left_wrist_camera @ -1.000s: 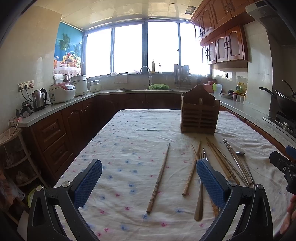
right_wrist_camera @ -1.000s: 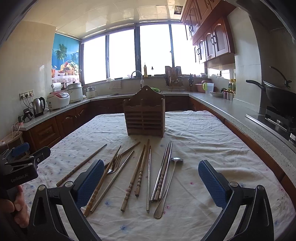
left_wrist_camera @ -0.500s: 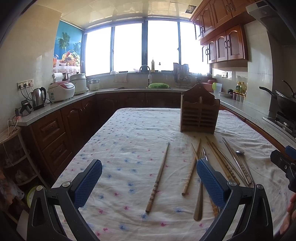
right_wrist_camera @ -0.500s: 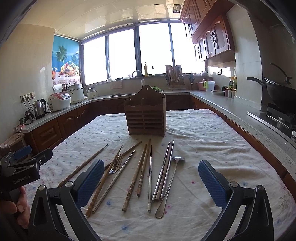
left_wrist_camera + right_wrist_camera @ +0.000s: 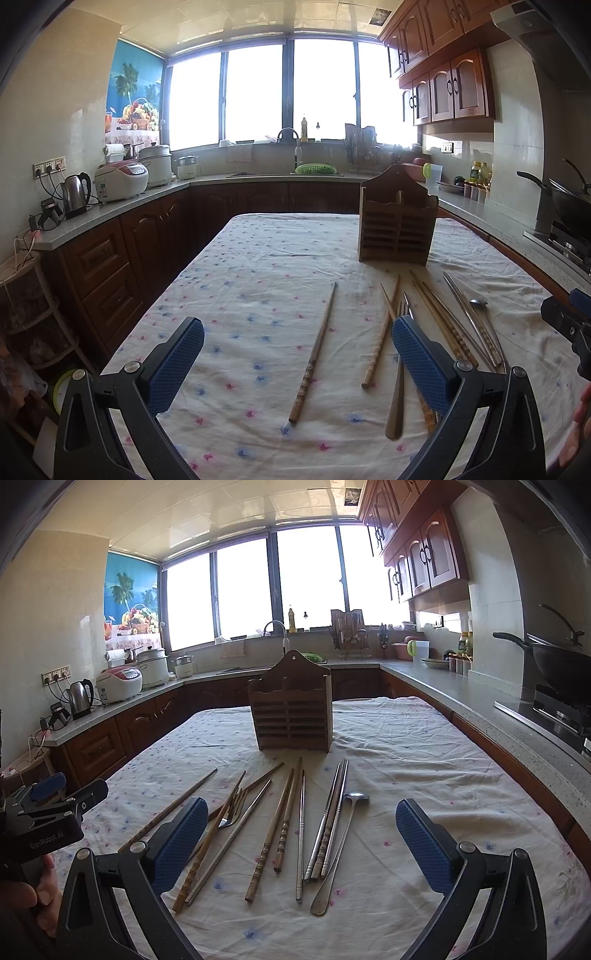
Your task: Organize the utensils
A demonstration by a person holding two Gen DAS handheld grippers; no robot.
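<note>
A wooden slatted utensil holder (image 5: 291, 709) stands upright on the flowered tablecloth (image 5: 406, 760); it also shows in the left wrist view (image 5: 397, 221). Several wooden chopsticks (image 5: 271, 830), metal chopsticks (image 5: 328, 819), a fork (image 5: 232, 810) and a metal spoon (image 5: 338, 845) lie loose in front of it. One wooden chopstick (image 5: 314, 350) lies apart to the left. My right gripper (image 5: 301, 843) is open and empty above the utensils. My left gripper (image 5: 297, 363) is open and empty above the lone chopstick.
Kitchen counters run round the table. A kettle (image 5: 75, 195) and rice cooker (image 5: 120, 181) stand on the left counter, a wok (image 5: 557, 661) on the stove at right, a sink (image 5: 291, 171) at the back.
Both grippers have drifted slightly forward toward the utensils. Nothing on the table has moved, and both stay open.
</note>
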